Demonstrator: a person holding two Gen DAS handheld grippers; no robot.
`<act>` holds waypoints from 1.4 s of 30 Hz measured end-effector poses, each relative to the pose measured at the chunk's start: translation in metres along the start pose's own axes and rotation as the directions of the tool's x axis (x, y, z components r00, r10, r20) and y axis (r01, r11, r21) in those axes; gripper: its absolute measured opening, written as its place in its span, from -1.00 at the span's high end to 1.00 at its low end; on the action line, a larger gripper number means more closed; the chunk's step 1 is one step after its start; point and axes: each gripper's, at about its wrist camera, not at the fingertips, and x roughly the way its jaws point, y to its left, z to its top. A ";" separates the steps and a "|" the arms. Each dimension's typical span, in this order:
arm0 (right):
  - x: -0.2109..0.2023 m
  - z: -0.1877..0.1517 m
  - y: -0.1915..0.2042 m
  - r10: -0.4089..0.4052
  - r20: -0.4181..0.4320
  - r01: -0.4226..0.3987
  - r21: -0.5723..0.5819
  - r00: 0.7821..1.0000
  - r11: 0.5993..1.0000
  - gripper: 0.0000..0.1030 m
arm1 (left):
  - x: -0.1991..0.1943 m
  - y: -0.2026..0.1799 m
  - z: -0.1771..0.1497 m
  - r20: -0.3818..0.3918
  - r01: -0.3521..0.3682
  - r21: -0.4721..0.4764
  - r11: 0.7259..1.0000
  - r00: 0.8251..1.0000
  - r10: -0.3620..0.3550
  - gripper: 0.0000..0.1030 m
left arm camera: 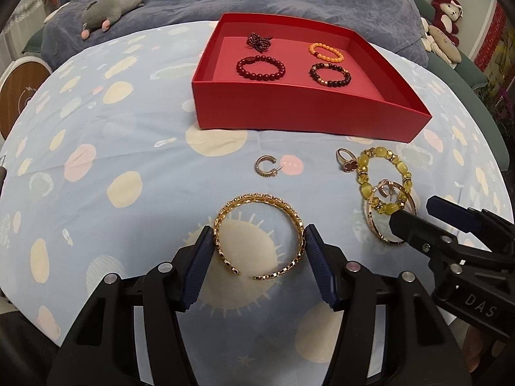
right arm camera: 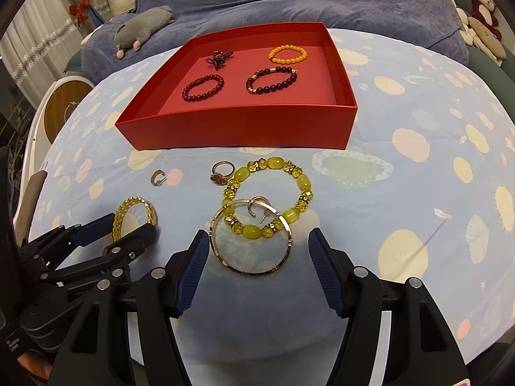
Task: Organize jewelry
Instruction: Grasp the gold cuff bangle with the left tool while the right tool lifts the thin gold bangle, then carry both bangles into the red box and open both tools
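A gold open cuff bangle [left arm camera: 257,197] lies on the patterned cloth, and my left gripper [left arm camera: 259,229] has its blue pads against both its sides. To the right, a thin gold bangle [right arm camera: 251,271] overlaps a yellow bead bracelet [right arm camera: 276,163], with a hoop earring [right arm camera: 257,206] on top of them. My right gripper [right arm camera: 257,234] stands open around the thin bangle, its right pad clear of it. A ring with a red stone [right arm camera: 222,173] and a second hoop earring [left arm camera: 267,165] lie loose. The red box [left arm camera: 305,122] holds several bead bracelets.
The cloth is light blue with pale spots and covers a rounded surface. Behind the box lie a blue blanket and a grey plush mouse [left arm camera: 112,6]. More plush toys [left arm camera: 445,9] sit at the far right. A round wooden object [left arm camera: 22,96] stands off the left edge.
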 end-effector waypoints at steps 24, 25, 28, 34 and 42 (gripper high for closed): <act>-0.013 -0.001 -0.006 -0.029 0.054 0.028 0.015 0.998 1.000 -0.13 | -0.017 0.007 0.009 0.034 0.020 -0.036 0.999 0.999 -0.019 -0.07; -0.017 0.001 -0.007 -0.026 0.061 0.025 0.020 0.998 0.999 -0.13 | -0.020 0.007 0.011 0.040 0.022 -0.037 0.999 0.999 -0.021 -0.07; -0.029 0.007 -0.011 -0.016 0.083 0.013 0.032 0.996 0.999 -0.13 | -0.028 0.006 0.017 0.060 0.038 -0.045 0.998 0.998 -0.036 -0.07; -0.050 0.030 -0.016 0.012 0.138 -0.019 0.051 0.990 0.999 -0.13 | -0.042 0.003 0.039 0.098 0.053 -0.035 0.998 0.994 -0.049 -0.07; -0.054 0.083 -0.016 0.029 0.192 -0.035 0.026 0.981 0.999 -0.13 | -0.044 -0.005 0.091 0.149 0.072 -0.015 0.997 0.986 -0.069 -0.07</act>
